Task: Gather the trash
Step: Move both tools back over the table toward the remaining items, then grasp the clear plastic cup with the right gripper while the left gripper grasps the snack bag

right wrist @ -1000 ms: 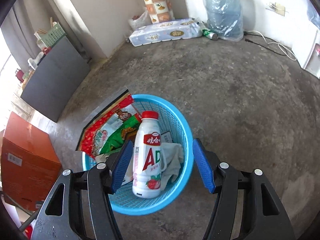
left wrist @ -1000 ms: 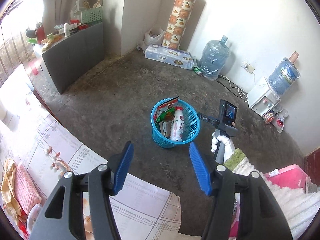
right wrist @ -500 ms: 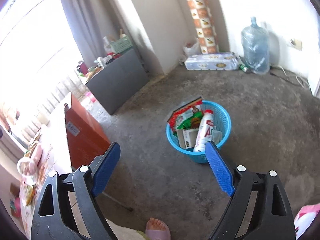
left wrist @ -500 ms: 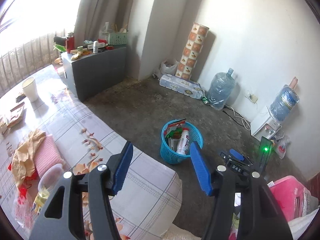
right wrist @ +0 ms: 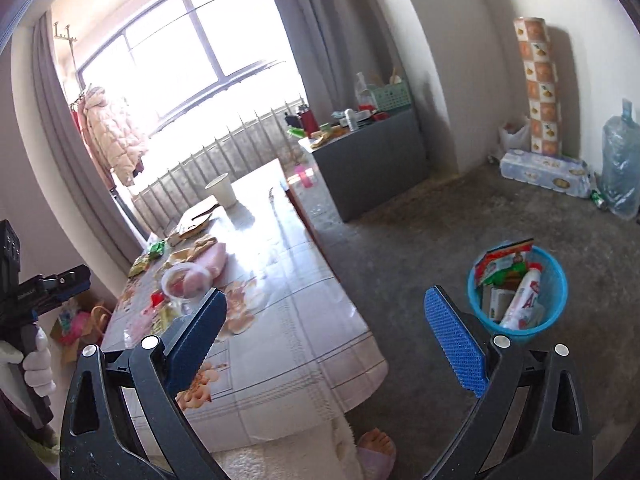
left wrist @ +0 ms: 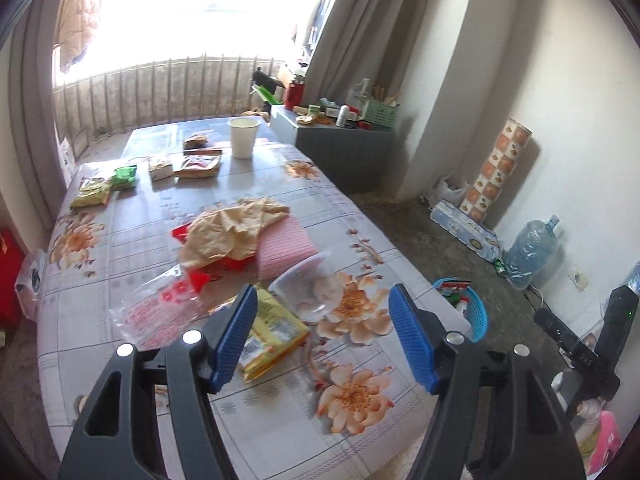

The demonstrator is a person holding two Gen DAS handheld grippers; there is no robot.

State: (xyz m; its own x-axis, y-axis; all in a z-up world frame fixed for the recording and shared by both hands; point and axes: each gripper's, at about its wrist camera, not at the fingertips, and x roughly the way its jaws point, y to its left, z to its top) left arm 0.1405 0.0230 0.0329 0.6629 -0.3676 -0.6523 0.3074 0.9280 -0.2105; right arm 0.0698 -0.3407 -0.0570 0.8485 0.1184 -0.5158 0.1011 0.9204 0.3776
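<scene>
My left gripper (left wrist: 322,338) is open and empty above the near end of the flowered table (left wrist: 280,412). Under it lie a yellow snack packet (left wrist: 276,330), a clear plastic tub (left wrist: 310,286) and a clear bag with red print (left wrist: 160,306). A crumpled tan paper (left wrist: 230,230) lies on a pink cloth (left wrist: 282,246). My right gripper (right wrist: 326,342) is open and empty, over the table's corner. The blue trash basket (right wrist: 554,292) stands on the floor to the right, holding a white bottle (right wrist: 524,302) and wrappers; it also shows in the left wrist view (left wrist: 478,314).
Several snack packets (left wrist: 198,166) and a white paper cup (left wrist: 243,137) sit at the table's far end. A grey cabinet (right wrist: 372,160) stands by the wall. A water jug (right wrist: 622,160) and paper-roll pack (right wrist: 544,170) line the far wall. A bare foot (right wrist: 374,442) is below.
Both grippers swung up and left, away from the blue basket, and now face the table. The basket has shrunk to the right side of both views.
</scene>
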